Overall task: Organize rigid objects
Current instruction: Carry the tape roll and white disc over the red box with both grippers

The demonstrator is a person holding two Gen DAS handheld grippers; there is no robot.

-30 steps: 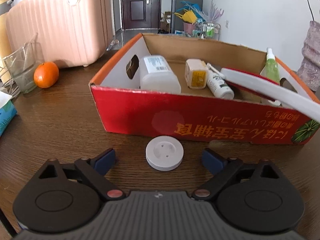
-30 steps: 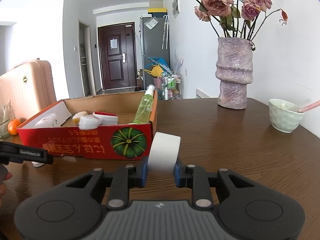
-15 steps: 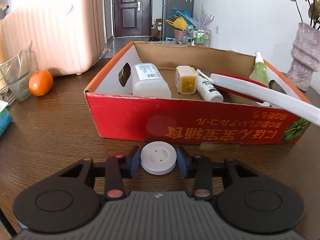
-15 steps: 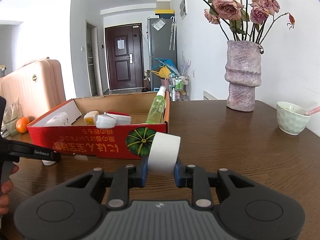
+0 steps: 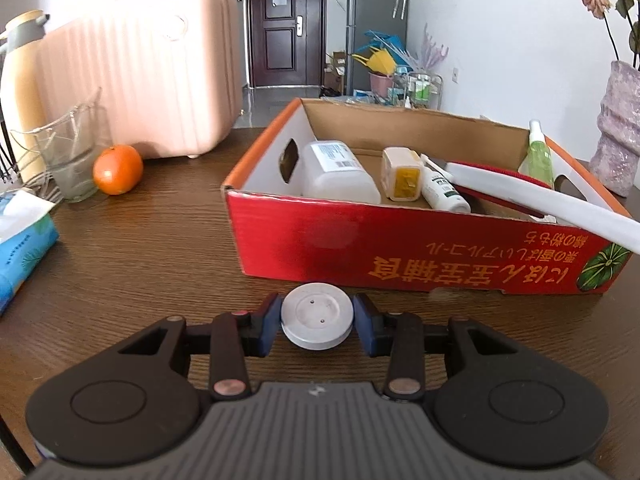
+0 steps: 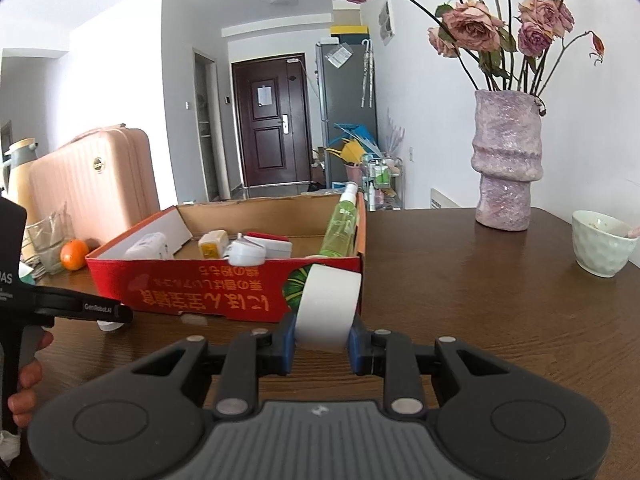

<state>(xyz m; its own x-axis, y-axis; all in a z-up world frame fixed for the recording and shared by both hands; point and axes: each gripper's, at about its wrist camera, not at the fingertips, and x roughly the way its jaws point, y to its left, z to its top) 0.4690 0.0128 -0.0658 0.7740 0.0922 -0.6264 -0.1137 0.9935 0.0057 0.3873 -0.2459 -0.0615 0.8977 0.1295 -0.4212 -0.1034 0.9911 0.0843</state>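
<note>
My left gripper (image 5: 317, 322) is shut on a round white disc (image 5: 317, 315) and holds it a little above the table, just in front of the red cardboard box (image 5: 400, 248). The box holds a white jar (image 5: 338, 172), a yellow-fronted case (image 5: 401, 174), a small bottle (image 5: 442, 190), a long white-and-red piece (image 5: 540, 196) and a green spray bottle (image 5: 538, 156). My right gripper (image 6: 322, 340) is shut on a white tape roll (image 6: 328, 306), near the box's right end (image 6: 362, 240). The left gripper (image 6: 80, 308) shows at the left of the right wrist view.
An orange (image 5: 118, 169), a glass cup (image 5: 70, 152), a blue tissue pack (image 5: 20, 240) and a pink suitcase (image 5: 152, 88) lie left of the box. A purple vase (image 6: 506, 164) and a pale bowl (image 6: 602, 242) stand on the table at the right.
My left gripper went from wide open around the disc to shut on it, and lifted it slightly. My right gripper kept hold of the tape roll and drifted a little toward the box.
</note>
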